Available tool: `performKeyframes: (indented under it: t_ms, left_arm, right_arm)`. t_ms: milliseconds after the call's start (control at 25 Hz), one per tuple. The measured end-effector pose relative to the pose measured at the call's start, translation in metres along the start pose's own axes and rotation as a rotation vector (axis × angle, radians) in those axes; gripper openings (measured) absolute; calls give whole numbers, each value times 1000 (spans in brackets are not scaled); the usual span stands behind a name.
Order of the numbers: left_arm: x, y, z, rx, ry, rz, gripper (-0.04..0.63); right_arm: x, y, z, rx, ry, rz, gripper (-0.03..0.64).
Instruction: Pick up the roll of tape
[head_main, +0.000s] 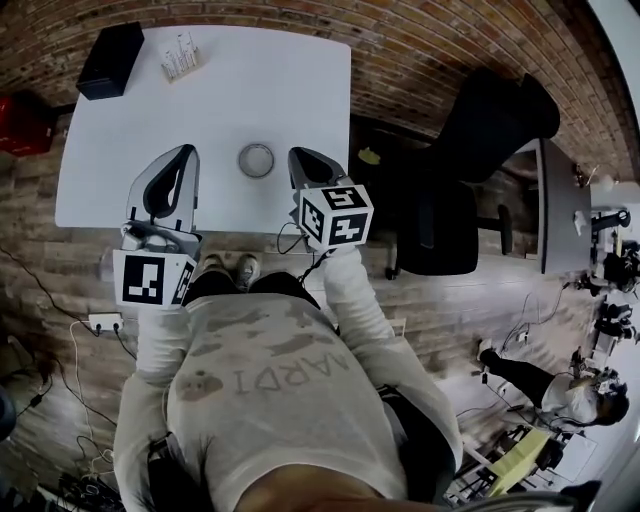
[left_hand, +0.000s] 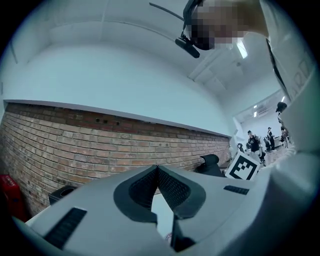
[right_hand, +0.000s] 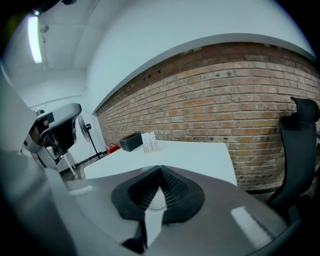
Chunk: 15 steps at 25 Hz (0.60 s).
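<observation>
left hand-held gripper (head_main: 183, 152) and right hand-held gripper (head_main: 300, 156) are closed, empty; the right should open before straddling the roll of tape (head_main: 256, 160).

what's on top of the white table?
A roll of tape near the front edge, a black box at the far left corner, a small white stand beside it. The left gripper and right gripper cover parts of the front edge.

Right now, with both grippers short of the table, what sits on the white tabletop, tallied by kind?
Roll of tape: 1
Black box: 1
Small white rack: 1
Total: 3
</observation>
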<state>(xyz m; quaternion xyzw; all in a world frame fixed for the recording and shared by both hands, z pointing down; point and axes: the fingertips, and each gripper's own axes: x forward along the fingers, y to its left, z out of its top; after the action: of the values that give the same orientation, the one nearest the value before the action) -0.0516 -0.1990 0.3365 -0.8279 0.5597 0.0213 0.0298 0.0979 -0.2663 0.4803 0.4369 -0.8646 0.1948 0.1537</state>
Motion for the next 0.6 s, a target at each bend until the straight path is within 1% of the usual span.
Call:
performKeyframes:
  t_ms: [200, 480, 520, 600]
  left_arm:
    - [0, 5, -7, -10, 23, 13, 6]
    - [1, 11, -12, -15, 49, 13, 6]
    - [1, 12, -13, -15, 54, 14, 6]
    - [-1, 16, -16, -17, 63, 18, 6]
  right_arm:
    - [24, -6, -24, 23, 99, 6, 11]
    - [48, -15, -62, 88, 222, 2, 16]
    - [52, -15, -67, 98, 237, 4, 46]
    - [59, -14, -74, 116, 258, 7, 54]
